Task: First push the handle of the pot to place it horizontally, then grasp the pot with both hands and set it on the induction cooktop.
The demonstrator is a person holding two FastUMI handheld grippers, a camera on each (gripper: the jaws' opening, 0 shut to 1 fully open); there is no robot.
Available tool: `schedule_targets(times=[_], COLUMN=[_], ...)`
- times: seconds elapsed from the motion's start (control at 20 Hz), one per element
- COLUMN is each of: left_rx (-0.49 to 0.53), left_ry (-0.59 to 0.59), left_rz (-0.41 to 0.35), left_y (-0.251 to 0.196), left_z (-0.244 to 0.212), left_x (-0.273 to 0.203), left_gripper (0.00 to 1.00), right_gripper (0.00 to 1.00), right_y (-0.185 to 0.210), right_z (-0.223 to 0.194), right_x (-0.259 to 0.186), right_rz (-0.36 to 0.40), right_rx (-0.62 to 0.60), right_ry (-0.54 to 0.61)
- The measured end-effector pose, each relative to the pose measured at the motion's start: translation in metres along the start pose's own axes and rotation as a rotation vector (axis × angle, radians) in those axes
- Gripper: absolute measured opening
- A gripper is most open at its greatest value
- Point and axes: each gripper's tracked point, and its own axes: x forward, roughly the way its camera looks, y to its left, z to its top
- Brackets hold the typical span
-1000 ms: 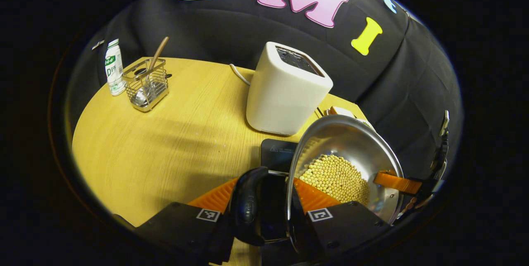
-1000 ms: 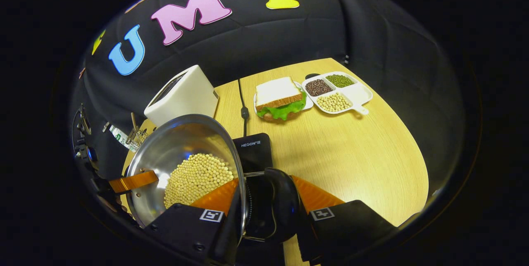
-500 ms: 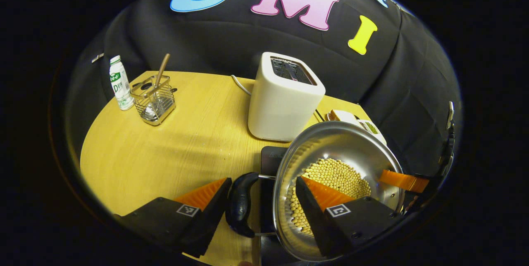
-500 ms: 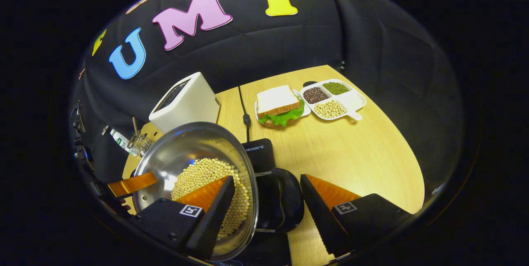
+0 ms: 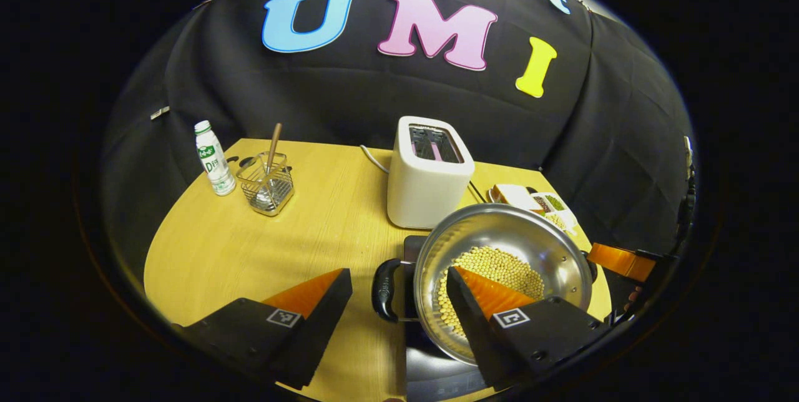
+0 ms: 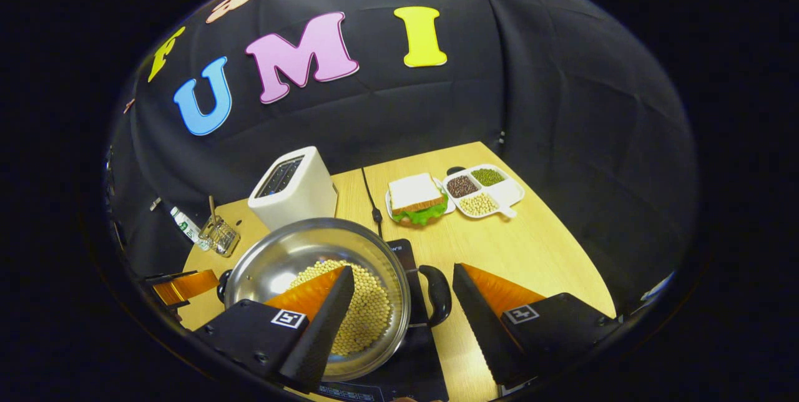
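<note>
Both grippers have let go of the pot's handles and drawn back and up since 1 second ago, when each was clamped on a handle and the pot hung tilted; now the pot sits level. From largest to smallest: the table (image 5: 249, 246) spreads yellow under everything. On it the pot (image 5: 549, 246), steel and holding a layer of pale beans (image 5: 493, 264), rests on the black cooktop (image 6: 406, 352), whose edge shows under the pot in both views. Behind the pot stands the white toaster (image 5: 427, 180), just beside the cooktop's far end. The left gripper (image 5: 399, 280) is spread wide, with 1 finger above the bare table and the other in front of the pot's bowl, touching nothing that can be seen; the pot's near black handle (image 5: 384, 280) lies between its fingers, apart from both. The right gripper (image 6: 402, 277) is likewise wide apart, the other handle (image 6: 437, 294) lying free between its fingers. Far right on the table are a sandwich (image 6: 415, 199) on a plate and, touching or just beside it, a divided tray (image 6: 484, 191) with 3 kinds of beans. Far left stand a wire basket (image 5: 267, 182) with a utensil and a small bottle (image 5: 214, 157), near each other.
</note>
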Motion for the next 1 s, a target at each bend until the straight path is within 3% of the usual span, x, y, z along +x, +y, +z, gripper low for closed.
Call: schedule_targets(times=[0.3, 0.5, 0.7, 1.0], left_rx=[0.039, 0.108, 0.138, 0.145], left_ry=[-0.183, -0.303, -0.378, -0.454], left_rz=[0.051, 0.085, 0.029, 0.027], left_y=[0.007, 0.019, 0.004, 0.017], left_z=[0.047, 0.058, 0.048, 0.033], left_x=[-0.089, -0.142, -0.188, -0.234], left_gripper=[0.95, 0.95, 0.95, 0.95], right_gripper=[0.99, 0.99, 0.98, 0.98], right_y=[0.019, 0.031, 0.029, 0.013], right_z=[0.058, 0.064, 0.072, 0.04], right_x=[-0.071, -0.117, -0.165, -0.202], right_rz=[-0.016, -0.003, -0.018, -0.045], right_rx=[-0.066, -0.073, -0.092, -0.11], right_ry=[-0.23, -0.318, -0.441, -0.424])
